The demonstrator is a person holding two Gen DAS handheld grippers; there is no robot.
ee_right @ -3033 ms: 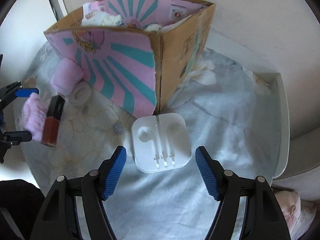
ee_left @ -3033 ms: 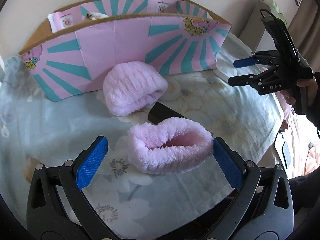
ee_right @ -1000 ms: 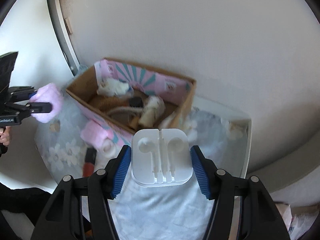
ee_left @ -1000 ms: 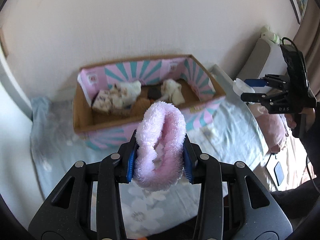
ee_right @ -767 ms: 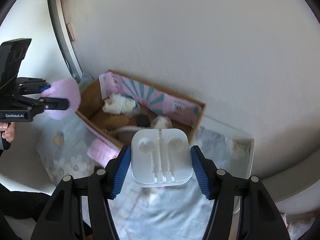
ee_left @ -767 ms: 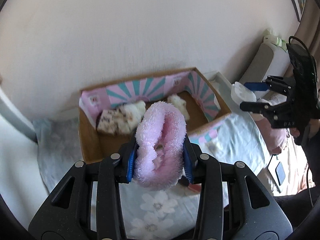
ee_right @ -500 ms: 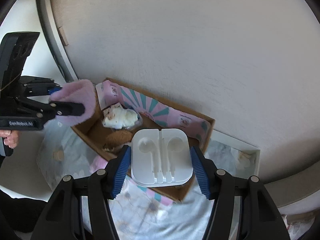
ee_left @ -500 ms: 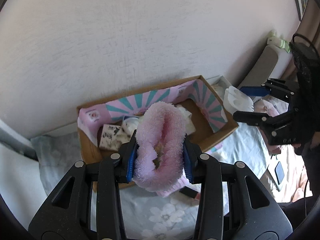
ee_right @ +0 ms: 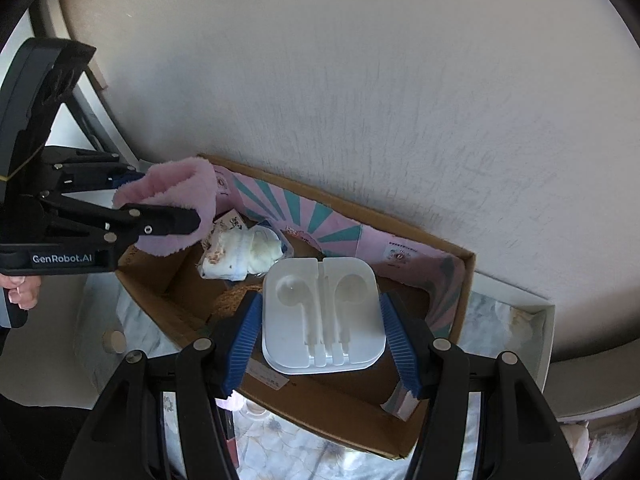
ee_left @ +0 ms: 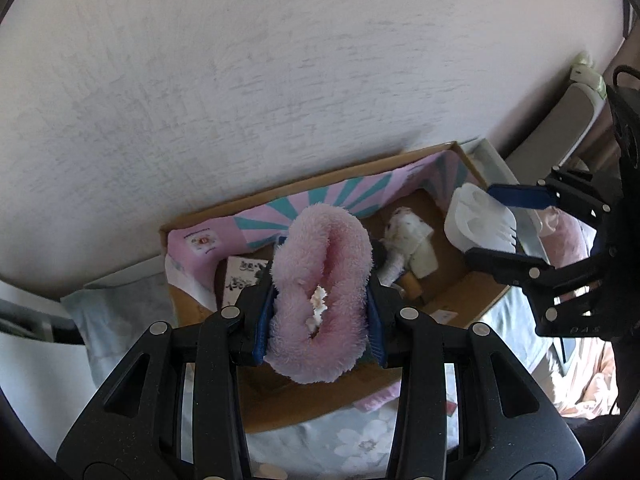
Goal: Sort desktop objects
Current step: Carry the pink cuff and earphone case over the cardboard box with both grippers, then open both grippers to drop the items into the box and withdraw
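The left claw (ee_left: 320, 312) is clamped on a fluffy pink band (ee_left: 320, 280), squeezing it into a tall loop between the blue pads (ee_left: 262, 328). In the right wrist view the same band (ee_right: 176, 204) hangs over the left end of the box (ee_right: 464, 292), above its rim. A hand (ee_right: 22, 292) shows at the far left edge, under that claw's handle.

The box is cardboard, open on top, lined inside with pink and teal rays, and stands against a pale wall (ee_left: 280, 80) on a floral cloth (ee_left: 352, 444) that covers the worktop. Inside it lie a white patterned bundle (ee_right: 236, 252) and other small items too dim to name.

The right claw (ee_right: 322, 320) grips a white earphone tray (ee_right: 322, 316) by its two sides, held flat over the middle of the box. From the left wrist view the tray (ee_left: 480, 226) sits over the box's right end.

A round disc (ee_right: 112, 340) lies on the cloth just left of the box.
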